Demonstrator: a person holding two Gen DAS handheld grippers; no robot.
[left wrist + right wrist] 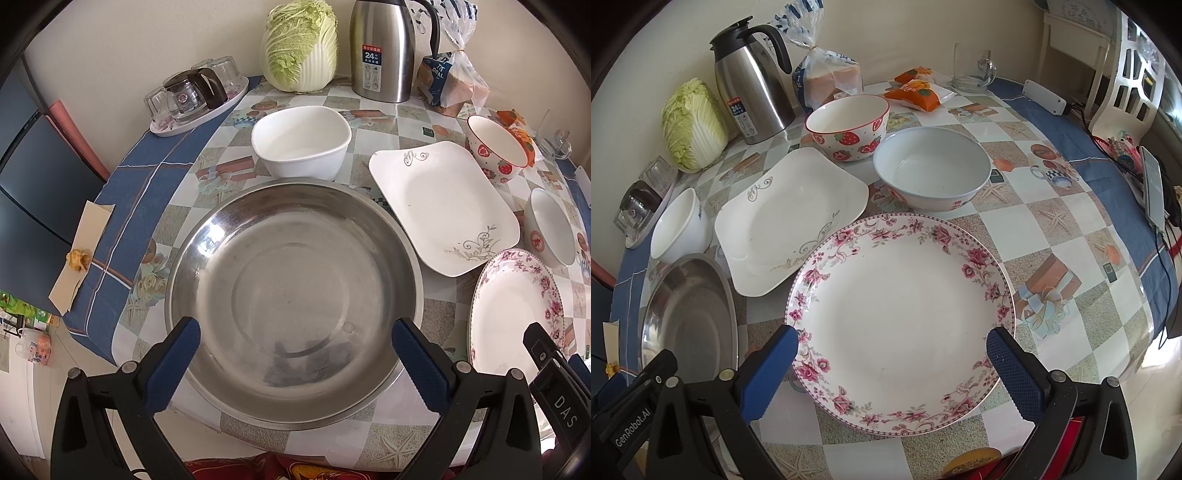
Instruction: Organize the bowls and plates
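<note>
Steel basin point(295, 295) fills left view, floral plate point(901, 321) right

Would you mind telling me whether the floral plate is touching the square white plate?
Cannot tell. In the right wrist view the floral plate rim overlaps the square white plate corner, without showing contact.

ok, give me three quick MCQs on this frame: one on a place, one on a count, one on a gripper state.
1. What lies directly ahead of the right gripper?
A. steel basin
B. floral plate
C. kettle

2. How many bowls are on the table, steel basin aside?
A. two
B. three
C. five

3. The left gripper is:
A. open, empty
B. shut on a bowl
C. shut on a plate

Answers:
1 B, the floral plate fills the space between its fingers.
2 B, white square bowl, strawberry bowl, pale blue bowl.
3 A, its fingers stand wide apart over the steel basin.
</note>
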